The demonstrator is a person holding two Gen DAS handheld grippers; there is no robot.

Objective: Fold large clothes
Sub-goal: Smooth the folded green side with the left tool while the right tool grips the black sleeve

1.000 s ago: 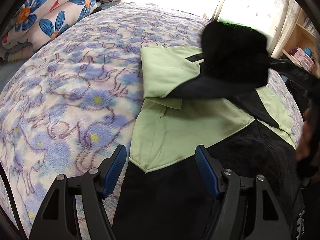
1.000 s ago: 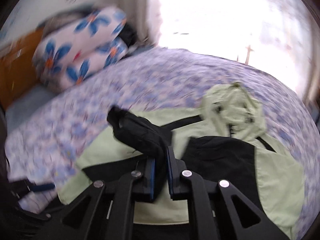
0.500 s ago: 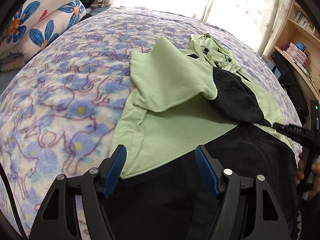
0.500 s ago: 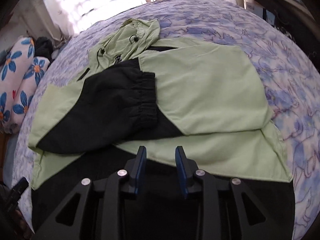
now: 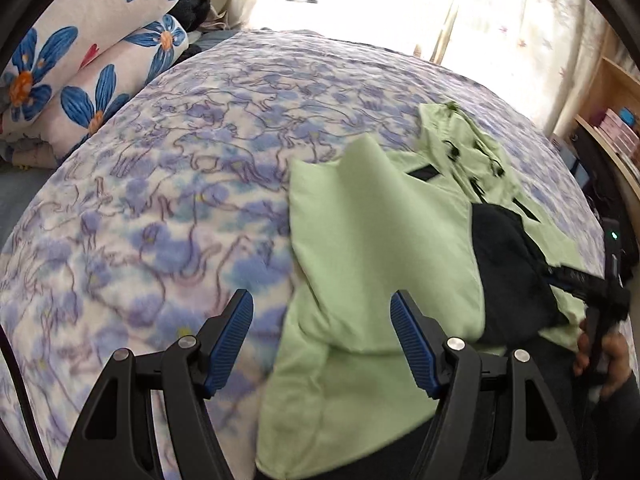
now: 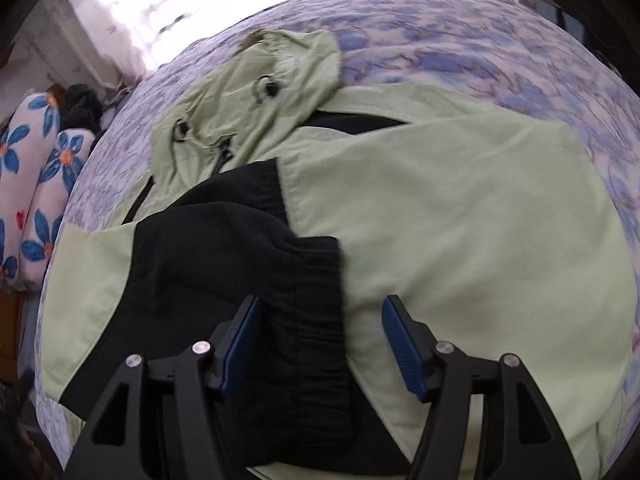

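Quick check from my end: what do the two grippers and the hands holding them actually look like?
Both the left gripper and right gripper have black angular frames with triangular cut-outs, silver bolt heads, and fingers faced in ribbed blue pads. In the left view, a bare hand grips the right tool's black handle; a small green light glows above it.

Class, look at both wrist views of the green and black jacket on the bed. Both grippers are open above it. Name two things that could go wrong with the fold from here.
1. The black sleeve cuff lies loose across the jacket; the open right gripper hangs right over it and might drag it askew.
2. The folded-in green sleeve is bunched and puffed, not flat. With the left gripper open and nothing pinned, it may spring back or crease on the soft blanket.
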